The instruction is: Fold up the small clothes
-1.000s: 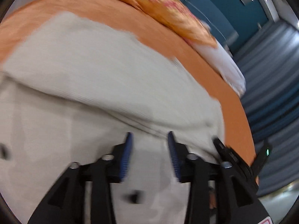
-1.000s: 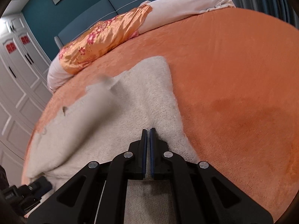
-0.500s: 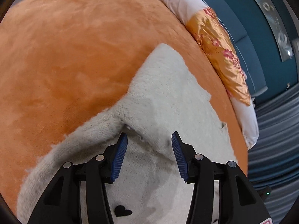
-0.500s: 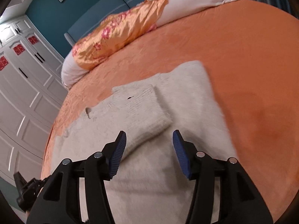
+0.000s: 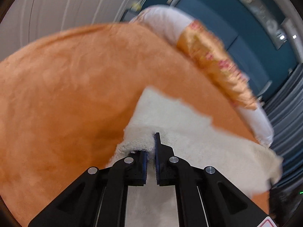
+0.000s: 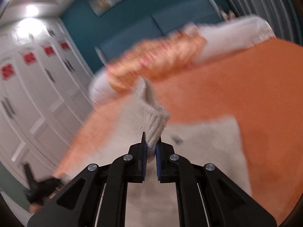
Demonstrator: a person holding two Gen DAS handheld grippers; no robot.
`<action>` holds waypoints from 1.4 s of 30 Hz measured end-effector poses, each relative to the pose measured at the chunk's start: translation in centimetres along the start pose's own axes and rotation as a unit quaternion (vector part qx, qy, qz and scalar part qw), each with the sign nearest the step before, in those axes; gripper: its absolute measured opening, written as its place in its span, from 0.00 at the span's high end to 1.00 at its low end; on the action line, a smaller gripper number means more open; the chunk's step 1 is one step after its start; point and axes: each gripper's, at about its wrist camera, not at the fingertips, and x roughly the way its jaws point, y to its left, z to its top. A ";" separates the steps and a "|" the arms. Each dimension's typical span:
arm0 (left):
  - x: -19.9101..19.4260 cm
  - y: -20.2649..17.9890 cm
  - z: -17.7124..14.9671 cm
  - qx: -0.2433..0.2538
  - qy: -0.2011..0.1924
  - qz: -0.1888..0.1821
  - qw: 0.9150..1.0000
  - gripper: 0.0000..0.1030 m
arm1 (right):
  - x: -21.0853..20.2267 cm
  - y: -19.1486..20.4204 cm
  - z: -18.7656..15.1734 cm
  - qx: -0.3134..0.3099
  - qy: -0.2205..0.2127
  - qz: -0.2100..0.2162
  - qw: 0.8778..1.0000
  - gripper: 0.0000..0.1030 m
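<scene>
Left wrist view: my left gripper (image 5: 151,147), agape half a sec ago, has clamped the cream sweater's (image 5: 198,141) edge on the orange bedspread (image 5: 66,98). My right gripper (image 6: 151,147) is closing on the ribbed cuff (image 6: 151,121), lifted now w/ the sleeve. Both ends gripped, so next fold looks ready.

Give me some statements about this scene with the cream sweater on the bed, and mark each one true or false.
1. The left gripper has its jaws shut on an edge of the cream sweater. True.
2. The right gripper hangs with nothing between its jaws. False: a ribbed part of the sweater sits between them, and the jaws are closing on it.
3. The sweater lies on an orange bedspread. True.
4. The wall behind the bed is painted yellow. False: it is dark teal.
5. An orange floral pillow lies at the head of the bed. True.
</scene>
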 end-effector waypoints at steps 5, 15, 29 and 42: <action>1.3 1.0 -2.4 0.013 0.004 0.020 1.000 0.95 | 0.0 -2.5 -1.6 0.056 0.012 0.014 0.998 0.94; 1.9 1.8 -3.9 0.029 -0.019 0.012 0.999 0.89 | -0.6 -3.1 -3.3 0.058 0.006 0.001 0.998 0.94; 2.0 2.1 -4.6 0.033 -0.040 0.002 0.999 0.88 | -1.9 4.2 -2.1 -0.002 0.005 0.019 1.000 0.79; 2.1 2.5 -5.0 0.030 -0.051 -0.014 0.998 0.88 | 15.6 24.4 -5.9 -0.240 0.168 0.112 0.950 0.58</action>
